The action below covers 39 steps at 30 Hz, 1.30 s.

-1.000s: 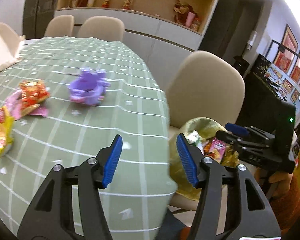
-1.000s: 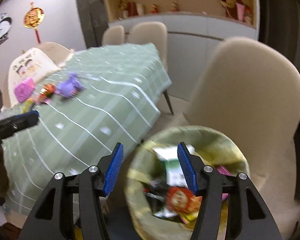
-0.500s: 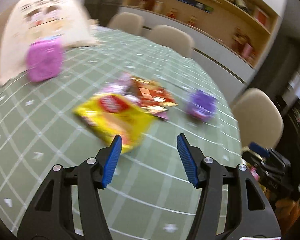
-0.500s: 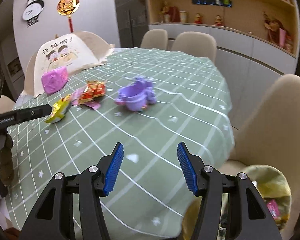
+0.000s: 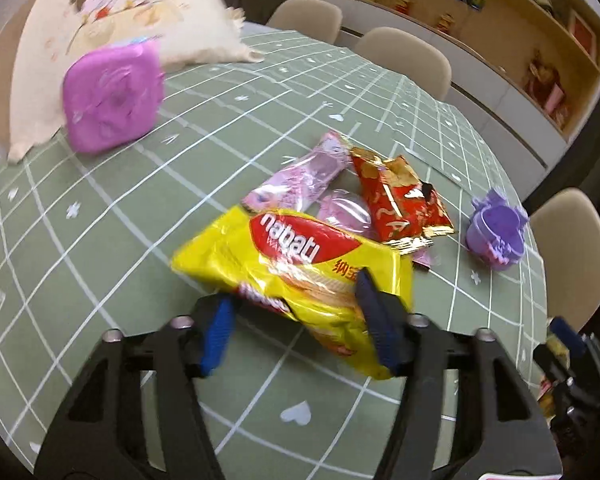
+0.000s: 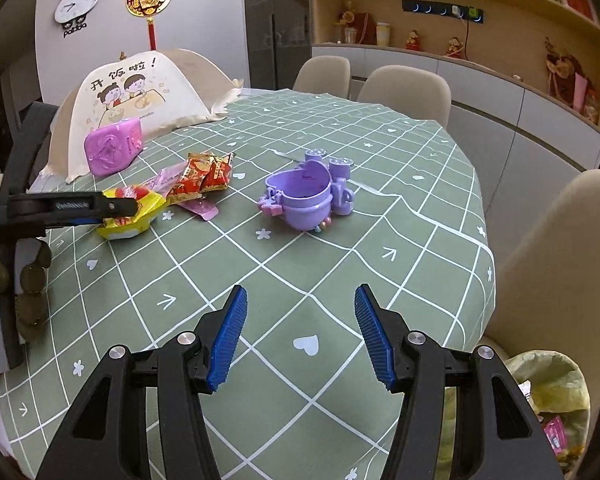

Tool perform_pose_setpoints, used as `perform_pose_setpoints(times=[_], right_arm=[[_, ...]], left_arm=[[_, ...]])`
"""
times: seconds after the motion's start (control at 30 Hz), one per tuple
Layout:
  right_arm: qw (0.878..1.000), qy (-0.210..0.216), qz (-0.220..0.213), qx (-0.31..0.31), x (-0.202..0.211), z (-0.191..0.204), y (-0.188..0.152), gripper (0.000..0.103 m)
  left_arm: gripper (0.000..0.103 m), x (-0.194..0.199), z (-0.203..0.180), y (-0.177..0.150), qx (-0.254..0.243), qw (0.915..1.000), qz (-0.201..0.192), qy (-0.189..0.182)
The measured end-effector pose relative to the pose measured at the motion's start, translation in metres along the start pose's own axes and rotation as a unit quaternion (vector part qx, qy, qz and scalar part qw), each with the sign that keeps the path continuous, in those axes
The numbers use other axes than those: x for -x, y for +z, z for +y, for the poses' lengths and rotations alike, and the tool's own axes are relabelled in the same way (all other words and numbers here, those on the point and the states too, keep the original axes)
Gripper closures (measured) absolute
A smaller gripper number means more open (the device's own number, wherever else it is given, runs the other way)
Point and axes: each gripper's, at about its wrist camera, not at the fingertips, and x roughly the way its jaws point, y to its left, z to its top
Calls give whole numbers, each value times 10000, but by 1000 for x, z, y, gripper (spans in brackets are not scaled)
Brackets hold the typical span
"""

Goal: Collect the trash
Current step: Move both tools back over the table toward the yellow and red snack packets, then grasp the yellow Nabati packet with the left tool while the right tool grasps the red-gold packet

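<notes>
- Left wrist view: we are finding the left gripper (image 5: 296, 320) with its jaws closing around the yellow wafer packet (image 5: 300, 268). The packet is sitting between the blue pads (image 5: 216, 330); the right-hand pad is lying against its foil, while the other pad is partly hidden under the packet's edge, so we cannot tell whether the grip is complete.
- We are seeing the packet resting on the green checked tablecloth (image 5: 100, 240), its far end overlapping a pink wrapper (image 5: 300, 180) and touching a red foil wrapper (image 5: 400, 196).
- We are noting a purple toy tub (image 5: 496, 236) standing apart to the right of the wrappers, and a pink square box (image 5: 114, 96) farther back, leaning against a cream mesh food cover (image 5: 112, 12).
- Right wrist view: we are finding the right gripper (image 6: 300, 332) released, its jaws standing wide with nothing between them, hovering above bare tablecloth (image 6: 300, 360).
- We are seeing the left gripper (image 6: 116, 208) from the side there, reaching in from the left edge onto the yellow wafer packet (image 6: 140, 220).
- We are observing a trash bin lined with a yellowish bag (image 6: 556, 384) at the lower right, beside a beige chair (image 6: 560, 260), with wrappers already lying inside.
</notes>
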Motion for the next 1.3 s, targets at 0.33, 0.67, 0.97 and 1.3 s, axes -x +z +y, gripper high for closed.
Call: perform_pose_setpoints(times=[0.33,0.67,0.97,1.3], right_arm=[[9990,372,108,202,-19,29,22,50],[9977,576,61,359,-73,78,90,50],[9967,472,653,-37,-157,90,128,50],[9975,275,619,193,-147,96,114,50]], left_arm=[[78,13,39,2,-11,9991,-307,279],[53,27,83,6,776,9955,-360,-408],[49,30,75,7,618,9959,-373,-551],[49,29,77,10,644,9952,-333,-658]])
